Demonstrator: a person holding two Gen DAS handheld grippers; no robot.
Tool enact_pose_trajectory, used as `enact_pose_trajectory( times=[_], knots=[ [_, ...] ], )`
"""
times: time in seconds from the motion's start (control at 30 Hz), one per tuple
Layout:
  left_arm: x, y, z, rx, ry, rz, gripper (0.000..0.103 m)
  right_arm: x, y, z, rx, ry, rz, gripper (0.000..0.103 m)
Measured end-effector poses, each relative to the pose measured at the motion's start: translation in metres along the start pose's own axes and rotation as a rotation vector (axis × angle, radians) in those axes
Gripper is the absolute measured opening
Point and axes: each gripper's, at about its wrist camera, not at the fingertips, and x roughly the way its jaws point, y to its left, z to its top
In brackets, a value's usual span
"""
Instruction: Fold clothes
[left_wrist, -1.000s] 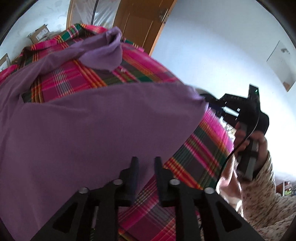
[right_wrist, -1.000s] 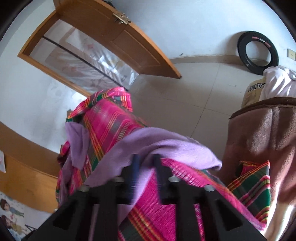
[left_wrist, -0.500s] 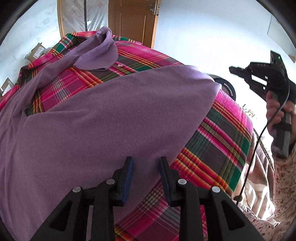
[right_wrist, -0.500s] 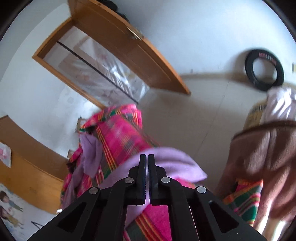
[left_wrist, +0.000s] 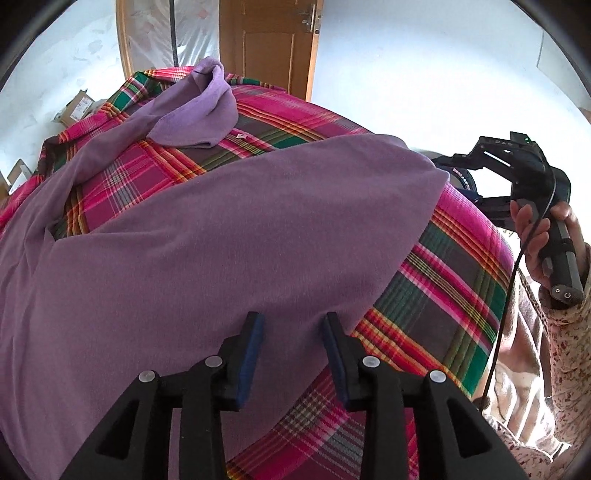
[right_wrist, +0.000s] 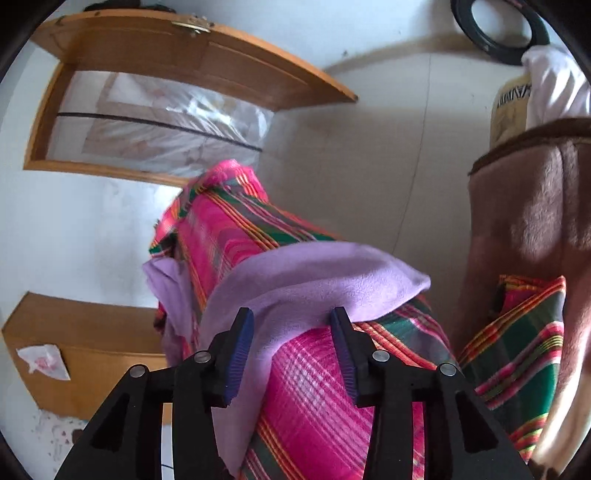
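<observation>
Purple garment (left_wrist: 229, 236) spread over plaid cover (left_wrist: 454, 280); wooden door (left_wrist: 269, 40) behind.

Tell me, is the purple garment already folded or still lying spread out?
Mostly spread: the purple garment lies broadly over the plaid cloth, one sleeve bunched up.

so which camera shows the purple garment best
The left wrist view: the purple garment lies spread over the plaid blanket, sleeve included. The right wrist view shows only one folded edge, partly blurred.
</observation>
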Motion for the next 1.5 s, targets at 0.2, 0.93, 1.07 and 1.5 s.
enact_pose_trajectory(
  times=[0.2, 0.93, 1.07, 1.5],
  knots=[
    [0.002, 0.005, 0.006, -0.027, 0.002, -0.015, 0.008, -0.013, 0.023, 0.001, -0.113, -0.073, -0.031, 0.014],
    [-0.031, 0.014, 0.003, -0.046, -0.036, -0.257, 0.001, -0.061, 0.022, -0.011, -0.293, -0.180, -0.252, 0.012],
    [-0.031, 0.010, 0.003, -0.035, -0.027, -0.299, 0.000, -0.051, 0.019, -0.025, -0.306, -0.132, -0.176, 0.016],
    [-0.018, 0.029, 0.008, -0.133, 0.009, -0.289, 0.001, -0.013, 0.062, -0.065, -0.696, -0.188, -0.408, 0.004]
  ],
)
